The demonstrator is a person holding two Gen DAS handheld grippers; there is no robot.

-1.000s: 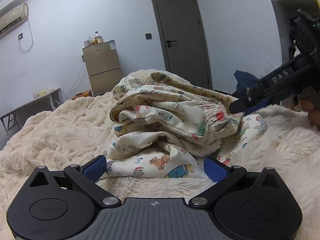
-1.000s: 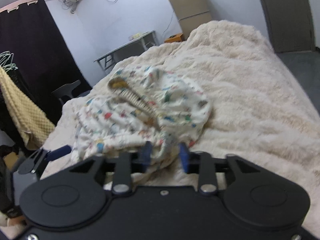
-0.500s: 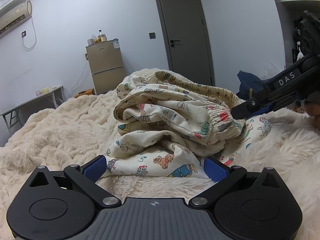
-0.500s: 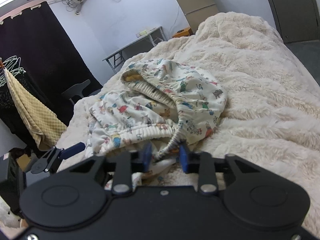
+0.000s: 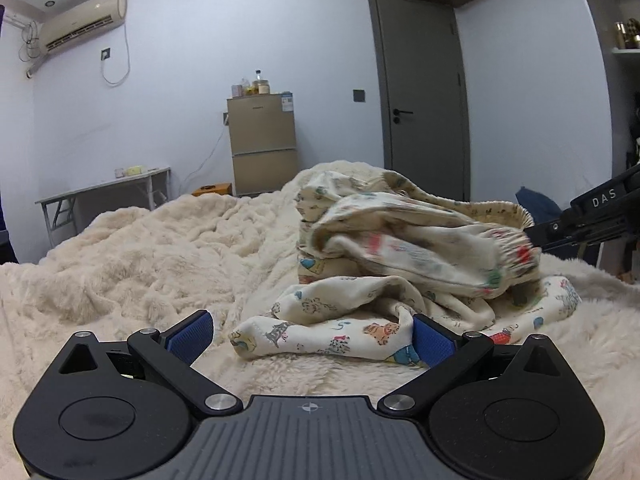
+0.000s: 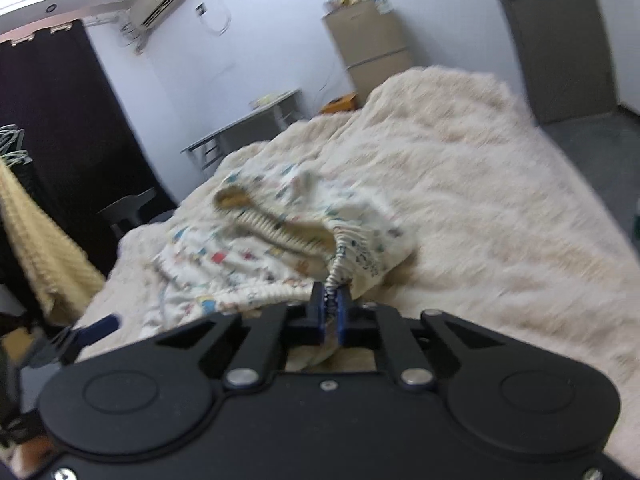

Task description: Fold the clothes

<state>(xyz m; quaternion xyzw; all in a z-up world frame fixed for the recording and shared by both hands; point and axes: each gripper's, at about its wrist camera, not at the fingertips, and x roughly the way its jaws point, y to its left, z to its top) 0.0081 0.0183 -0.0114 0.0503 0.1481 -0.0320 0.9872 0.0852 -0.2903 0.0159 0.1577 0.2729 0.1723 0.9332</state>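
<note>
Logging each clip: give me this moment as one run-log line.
task: fold clothes | right hand-held gripper: shut on printed pants waistband | left hand-held gripper: open, beside hem | surface: fluffy blanket

The garment (image 5: 404, 256) was soft, matt printed cloth with a ribbed elastic waistband (image 6: 280, 232). The blanket (image 5: 152, 256) beneath it was shaggy, rough-piled plush. The left gripper (image 5: 312, 334) had matt black plastic arms, knurled blue pads (image 5: 434, 342) and shiny metal pivot pins. The right gripper (image 6: 330, 312) looked alike. The fridge (image 5: 262, 144) had a smooth, dull metallic finish.
</note>
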